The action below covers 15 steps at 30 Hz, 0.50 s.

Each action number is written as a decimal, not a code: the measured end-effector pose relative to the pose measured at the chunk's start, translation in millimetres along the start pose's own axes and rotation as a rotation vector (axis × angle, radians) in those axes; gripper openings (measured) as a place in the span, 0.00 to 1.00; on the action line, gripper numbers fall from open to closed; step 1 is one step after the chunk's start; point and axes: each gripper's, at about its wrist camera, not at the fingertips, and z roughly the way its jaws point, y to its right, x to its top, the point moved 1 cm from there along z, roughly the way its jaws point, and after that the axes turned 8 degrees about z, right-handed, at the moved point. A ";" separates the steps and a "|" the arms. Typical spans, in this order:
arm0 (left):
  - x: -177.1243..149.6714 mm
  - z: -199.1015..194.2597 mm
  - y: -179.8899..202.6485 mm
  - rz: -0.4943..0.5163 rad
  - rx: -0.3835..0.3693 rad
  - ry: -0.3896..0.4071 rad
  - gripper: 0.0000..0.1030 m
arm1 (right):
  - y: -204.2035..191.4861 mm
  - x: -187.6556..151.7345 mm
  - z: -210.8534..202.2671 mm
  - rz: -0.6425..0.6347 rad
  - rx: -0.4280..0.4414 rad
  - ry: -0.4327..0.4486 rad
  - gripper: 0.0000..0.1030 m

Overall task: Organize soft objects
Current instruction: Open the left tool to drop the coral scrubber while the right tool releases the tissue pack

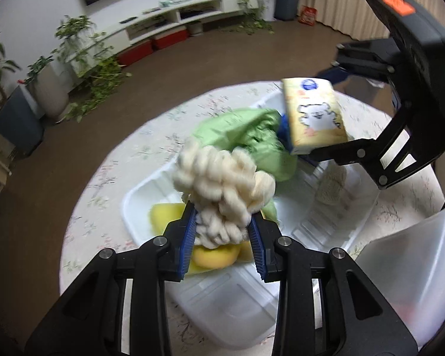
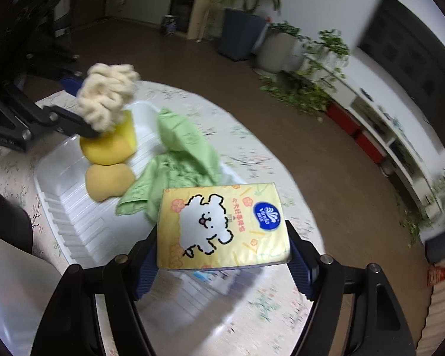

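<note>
Left claw (image 1: 222, 231) clenching yarn bundle (image 1: 222, 178), right claw (image 2: 222, 255) gripping tissue pack (image 2: 222, 225), face visible only here.

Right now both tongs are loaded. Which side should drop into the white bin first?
Right, probably. The right tongs hold the tissue pack over bare bin floor; the left tongs hold the yarn bundle above yellow sponges.

A cream chunky-yarn bundle (image 1: 222, 184) hangs raised above the white bin (image 2: 59, 190). A yellow tissue pack (image 2: 222, 228) with a white cartoon dog is held flat over it. Inside the bin lie two yellow sponges (image 2: 108, 163) and a crumpled green cloth (image 2: 181, 154).
</note>
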 end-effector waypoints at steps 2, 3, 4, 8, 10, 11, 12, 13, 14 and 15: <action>0.3 1.4 1.6 0.011 -0.009 0.008 0.30 | -6.0 -1.8 3.9 -0.023 0.032 0.003 0.74; 0.9 0.7 1.9 0.012 -0.014 0.016 0.30 | -7.7 -3.5 4.7 -0.036 0.042 0.001 0.74; 1.7 0.1 1.9 0.013 -0.017 0.019 0.30 | -11.2 -5.0 6.7 -0.051 0.050 -0.002 0.74; -1.8 -6.1 12.0 0.078 -0.021 0.041 0.30 | -19.9 -10.7 11.4 -0.083 0.068 -0.013 0.74; -2.5 -7.1 14.8 0.101 -0.019 0.040 0.30 | -23.9 -12.6 13.4 -0.096 0.075 -0.017 0.74; -1.2 -7.9 17.7 0.115 -0.018 0.041 0.30 | -24.8 -12.7 14.3 -0.101 0.077 -0.019 0.74; 0.7 -9.5 21.8 0.138 -0.020 0.045 0.30 | -26.0 -13.2 15.7 -0.105 0.078 -0.022 0.74; 1.7 -10.7 25.4 0.153 -0.024 0.045 0.30 | -28.1 -12.4 17.6 -0.111 0.077 -0.026 0.74; 4.1 -10.0 28.1 0.167 -0.026 0.043 0.31 | -30.2 -12.5 19.4 -0.118 0.077 -0.030 0.74; 6.7 -9.9 32.6 0.191 -0.019 0.037 0.31 | -32.0 -12.9 21.2 -0.126 0.079 -0.036 0.74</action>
